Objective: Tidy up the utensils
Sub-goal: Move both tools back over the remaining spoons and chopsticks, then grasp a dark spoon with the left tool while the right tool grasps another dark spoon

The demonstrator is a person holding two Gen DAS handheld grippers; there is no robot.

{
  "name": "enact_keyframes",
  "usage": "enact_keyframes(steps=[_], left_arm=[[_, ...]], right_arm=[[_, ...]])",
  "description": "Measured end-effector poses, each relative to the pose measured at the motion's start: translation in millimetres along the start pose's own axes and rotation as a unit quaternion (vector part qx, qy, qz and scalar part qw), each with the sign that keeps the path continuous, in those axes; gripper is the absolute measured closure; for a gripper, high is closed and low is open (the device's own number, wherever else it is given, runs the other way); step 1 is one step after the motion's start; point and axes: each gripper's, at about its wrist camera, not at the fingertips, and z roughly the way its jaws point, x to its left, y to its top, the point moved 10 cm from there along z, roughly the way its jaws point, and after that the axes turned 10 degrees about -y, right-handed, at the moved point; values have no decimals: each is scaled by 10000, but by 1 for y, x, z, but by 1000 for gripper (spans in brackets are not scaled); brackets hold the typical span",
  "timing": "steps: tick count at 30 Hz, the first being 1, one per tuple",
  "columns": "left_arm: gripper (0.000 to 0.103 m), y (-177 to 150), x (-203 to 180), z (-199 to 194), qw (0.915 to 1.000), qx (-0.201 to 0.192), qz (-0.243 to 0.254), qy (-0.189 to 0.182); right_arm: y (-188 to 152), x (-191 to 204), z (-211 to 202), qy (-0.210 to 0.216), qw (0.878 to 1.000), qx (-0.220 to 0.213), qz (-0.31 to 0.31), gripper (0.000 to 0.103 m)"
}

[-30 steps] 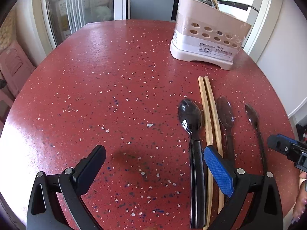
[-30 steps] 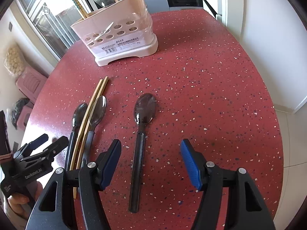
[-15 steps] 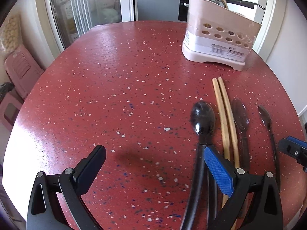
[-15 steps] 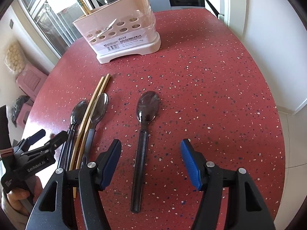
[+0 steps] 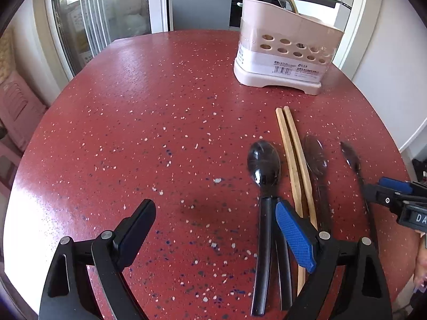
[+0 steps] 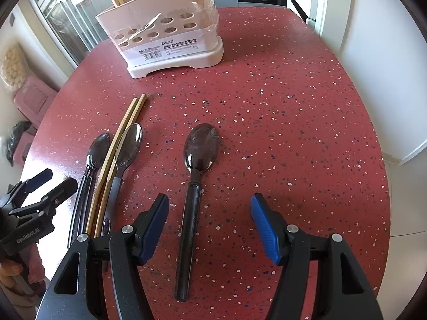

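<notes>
On the red speckled table (image 5: pixel 160 133) several utensils lie side by side. A black spoon (image 5: pixel 264 165) lies with its handle just inside the blue pad (image 5: pixel 293 237) of my open left gripper (image 5: pixel 213 229). A dark second strip runs beside that handle. Right of it lie two wooden chopsticks (image 5: pixel 293 160), a translucent spoon (image 5: pixel 315 157) and a dark spoon (image 5: pixel 352 160). In the right wrist view that dark spoon (image 6: pixel 201 146) lies with its handle between the fingers of my open right gripper (image 6: pixel 210 226), untouched. The beige utensil caddy (image 6: pixel 165 40) stands beyond.
The caddy (image 5: pixel 288 53) holds chopsticks and a dark utensil. The left gripper (image 6: pixel 40 194) shows at the left edge of the right wrist view, with a hand below it. The table's rounded edge (image 6: pixel 384 186) runs close on the right, above a tiled floor.
The left wrist view swayed sideways and came back. A dark second strip now shows beside the black spoon's handle. Both grippers stay open, and the right one has hardly moved.
</notes>
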Motion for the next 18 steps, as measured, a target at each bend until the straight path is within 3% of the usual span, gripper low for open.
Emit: enact_keyframes(steps=[11,18], left_arm=[[0,-20,-4,-1,9991,154,391,55],[0,-21,8,-1,9992,191,319,145]], right_arm=[[-3,0,0,33,10000,-6,18,35],[-3,0,0,-17,10000,-1,-43,35]])
